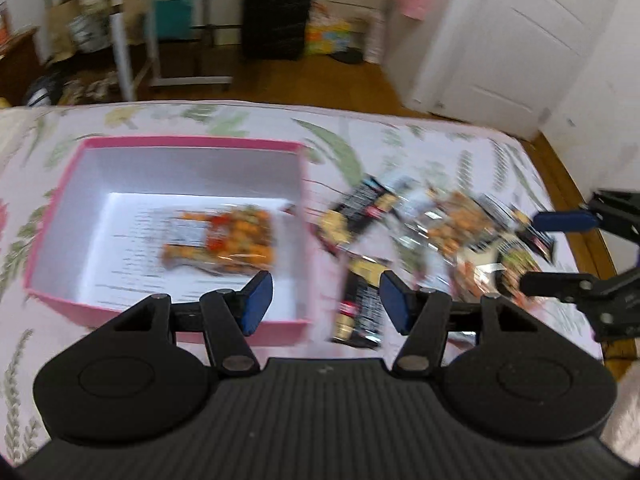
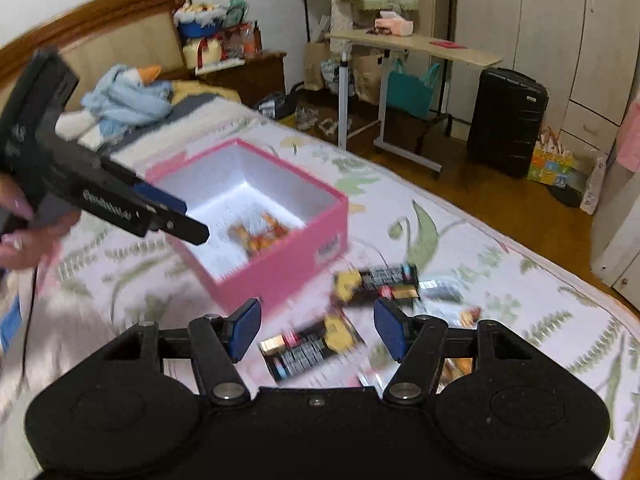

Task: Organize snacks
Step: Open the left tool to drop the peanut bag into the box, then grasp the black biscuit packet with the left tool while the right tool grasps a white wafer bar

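Observation:
A pink box [image 1: 172,312] with a white inside stands open on the floral bedspread [image 1: 200,120]. One clear orange snack packet [image 1: 228,244] lies in it. A pile of black-and-yellow and clear snack packets [image 1: 436,232] lies right of the box. My left gripper [image 1: 324,300] is open and empty above the box's near right corner. My right gripper [image 1: 560,248] is open over the pile's right side. In the right wrist view the box [image 2: 280,276] is ahead, my right gripper [image 2: 316,330] hangs open above a black-and-yellow packet [image 2: 312,346], and my left gripper [image 2: 176,216] is over the box.
The bed's right edge [image 1: 560,184] drops to a wooden floor. A black suitcase [image 2: 506,120], a rolling side table [image 2: 416,44] and white wardrobes [image 2: 560,32] stand beyond the bed. A blue plush toy [image 2: 128,96] lies by the headboard.

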Demonstrator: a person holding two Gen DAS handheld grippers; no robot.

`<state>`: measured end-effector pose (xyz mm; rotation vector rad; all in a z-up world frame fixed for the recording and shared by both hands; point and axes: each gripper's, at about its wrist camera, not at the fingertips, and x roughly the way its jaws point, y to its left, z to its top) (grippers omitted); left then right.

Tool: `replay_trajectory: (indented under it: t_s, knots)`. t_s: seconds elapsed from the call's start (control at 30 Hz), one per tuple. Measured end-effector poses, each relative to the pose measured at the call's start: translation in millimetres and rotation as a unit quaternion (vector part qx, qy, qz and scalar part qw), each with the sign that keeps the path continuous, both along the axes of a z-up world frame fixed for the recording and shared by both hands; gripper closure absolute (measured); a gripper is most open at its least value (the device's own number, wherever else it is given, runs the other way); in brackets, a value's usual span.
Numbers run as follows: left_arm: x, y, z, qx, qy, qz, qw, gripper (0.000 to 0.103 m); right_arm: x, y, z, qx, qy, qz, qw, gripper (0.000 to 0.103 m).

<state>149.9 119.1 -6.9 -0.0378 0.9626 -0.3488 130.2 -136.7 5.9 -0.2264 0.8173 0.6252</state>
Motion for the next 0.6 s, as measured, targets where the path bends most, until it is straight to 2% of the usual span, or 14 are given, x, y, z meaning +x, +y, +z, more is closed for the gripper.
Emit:
replay_trajectory:
  t_s: [0.17, 0.3, 0.47, 0.6]
  knots:
    - [-13, -45, -17, 0.006, 0.008, -0.049, 0.9987, 0.048, -13, -21, -16, -0.016, 0.012, 0.013, 1.000, 0.036]
    - [-15, -73, -41, 0.004, 0.023, -0.071, 0.9972, 0.050, -17, -26, -40, -0.025, 0.020, 0.047, 0.998, 0.037]
    - [-12, -104, -81, 0.037, 0.014, -0.084, 0.9957, 0.052, -23, -22, -72, -0.044, 0.034, 0.107, 0.993, 0.044]
    - [-2, -117, -113, 0.070, 0.012, -0.081, 0.9942, 0.052, -14, -21, -93, -0.039, 0.073, 0.107, 0.991, 0.046]
